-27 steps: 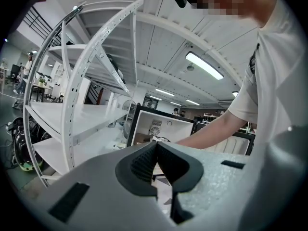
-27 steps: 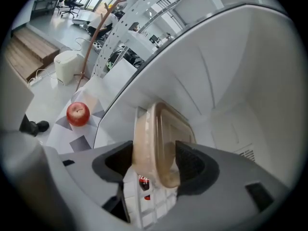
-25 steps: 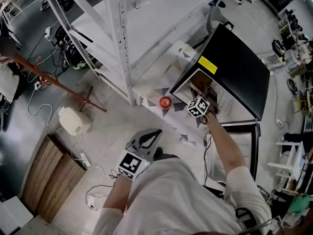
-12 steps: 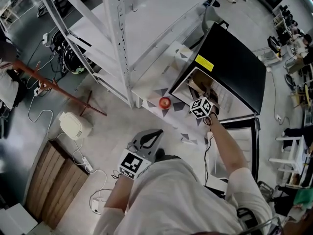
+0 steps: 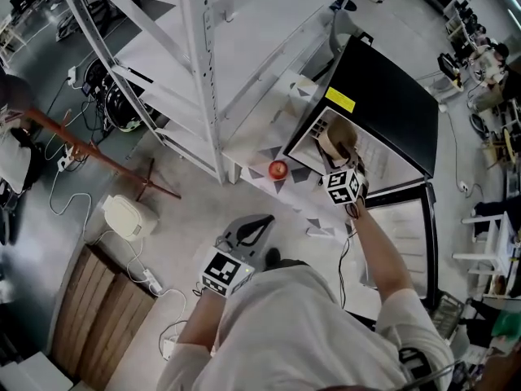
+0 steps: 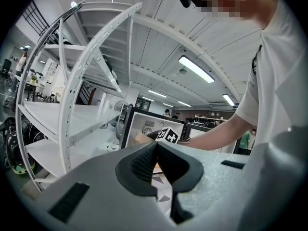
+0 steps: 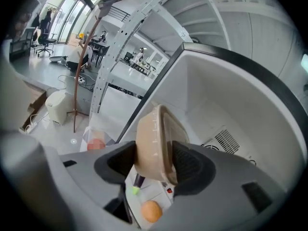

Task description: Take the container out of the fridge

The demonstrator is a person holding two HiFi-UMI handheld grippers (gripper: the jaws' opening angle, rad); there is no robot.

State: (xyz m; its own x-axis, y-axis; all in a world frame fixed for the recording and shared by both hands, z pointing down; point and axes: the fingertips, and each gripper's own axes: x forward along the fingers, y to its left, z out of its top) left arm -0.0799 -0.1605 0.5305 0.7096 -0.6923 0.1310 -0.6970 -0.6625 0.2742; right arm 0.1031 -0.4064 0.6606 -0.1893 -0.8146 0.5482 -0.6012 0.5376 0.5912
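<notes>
Right tongs (image 7: 154,163) have just tightened onto the container (image 7: 153,141) in the fridge (image 5: 391,112), ready for withdrawal; left tongs (image 6: 156,160) together.

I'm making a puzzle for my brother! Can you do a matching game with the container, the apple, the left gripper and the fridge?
1 container
2 apple
3 left gripper
4 fridge

A red, beside the fridge
B jaws shut, empty
C door open
D clamped in the right gripper

Pairs: 1-D, 2-A, 3-B, 4-C
</notes>
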